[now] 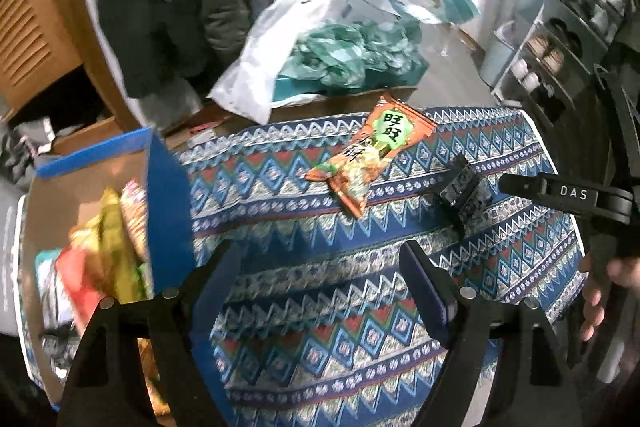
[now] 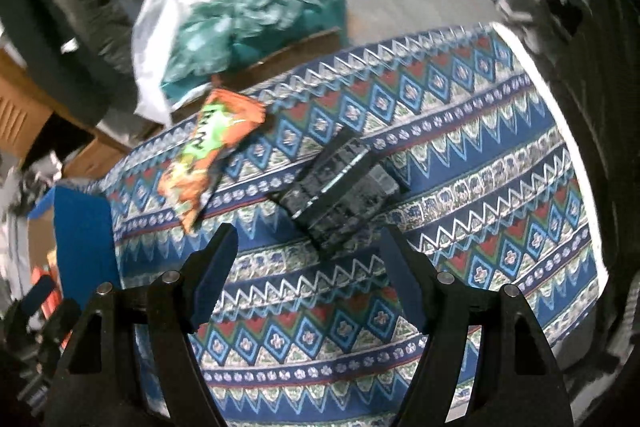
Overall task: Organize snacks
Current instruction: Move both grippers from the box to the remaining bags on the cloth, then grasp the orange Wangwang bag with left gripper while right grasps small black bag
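Snacks fill the blue-rimmed cardboard box [image 1: 100, 195] at the far left of the bench [image 1: 304, 267]: several packets stand crammed inside, too blurred to count. Its blue wall sits right against the left edge of the patterned cloth [image 2: 460, 155].

Right of the box, one orange snack packet [image 1: 370, 155] lies flat near the far edge of the bench. Its long axis runs diagonally, the top seam pointing away toward the far-right and the bottom seam toward the near-left. Just beside it, further right, lies one dark packet [image 1: 464, 191], also slanted, apart from the orange one; its print is too dim to read.

The near half of the cloth is bare, so there is open room in front of both packets, and the right edge of the bench drops away beyond the dark one.

The left hand-held gripper [image 1: 320, 279] hovers over the bare cloth beside the box, fingers spread wide, nothing between them. The right hand-held gripper [image 2: 308, 263] hangs just short of the dark packet, also spread wide and empty. A hand [image 1: 600, 291] shows at the right.
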### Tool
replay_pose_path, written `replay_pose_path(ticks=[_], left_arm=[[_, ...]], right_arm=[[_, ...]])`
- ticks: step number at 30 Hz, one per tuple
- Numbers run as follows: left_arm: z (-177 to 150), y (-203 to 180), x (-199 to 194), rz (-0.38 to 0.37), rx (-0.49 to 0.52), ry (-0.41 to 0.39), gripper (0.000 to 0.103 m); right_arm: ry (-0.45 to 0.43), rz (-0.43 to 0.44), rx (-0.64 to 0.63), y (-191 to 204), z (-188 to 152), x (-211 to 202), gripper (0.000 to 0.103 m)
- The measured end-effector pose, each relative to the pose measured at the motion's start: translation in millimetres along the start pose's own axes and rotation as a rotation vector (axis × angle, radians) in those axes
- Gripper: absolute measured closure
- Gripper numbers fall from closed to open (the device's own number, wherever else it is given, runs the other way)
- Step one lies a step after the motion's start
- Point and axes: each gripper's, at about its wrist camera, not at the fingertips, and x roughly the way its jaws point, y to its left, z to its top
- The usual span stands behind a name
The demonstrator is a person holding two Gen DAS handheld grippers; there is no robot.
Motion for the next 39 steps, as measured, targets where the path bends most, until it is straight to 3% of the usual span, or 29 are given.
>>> replay_pose_path(ticks=[11,22,26,30,35,39], left_arm=[[49.6,-20.3,69.5,-0.017,0.13,0.035,0.02],[86.6,-46.9,119.9,-0.051,0.295,0.071,0.02],[86.7,-65.2,129.8,-0.005,0.413,0.062,0.02],[85.7,-72.1,139.4,0.019,0.456,0.07,0.02],[85.8,-65.7,155.3,-0.003,0.416,0.1,0.02],[88.9,-55.7,162.7,-0.065,0.327,0.119,0.02]], right_arm=[[0.102,-0.014,0.229,-33.3,19.2,65.4,0.03],[0.097,-0.01,0.446,-53.8,30.3,103.7,0.03],[0.075,-0.041,0.439,-44.7,39.5,108.7,0.029],[0.079,-0.091,0.39,-30.5,46.7,116.2,0.029],[0.093,-0.139,0.292,-12.0,46.0,127.5,0.029],[0.119,-0.159,0.235,-8.9,40.3,136.4,0.027]])
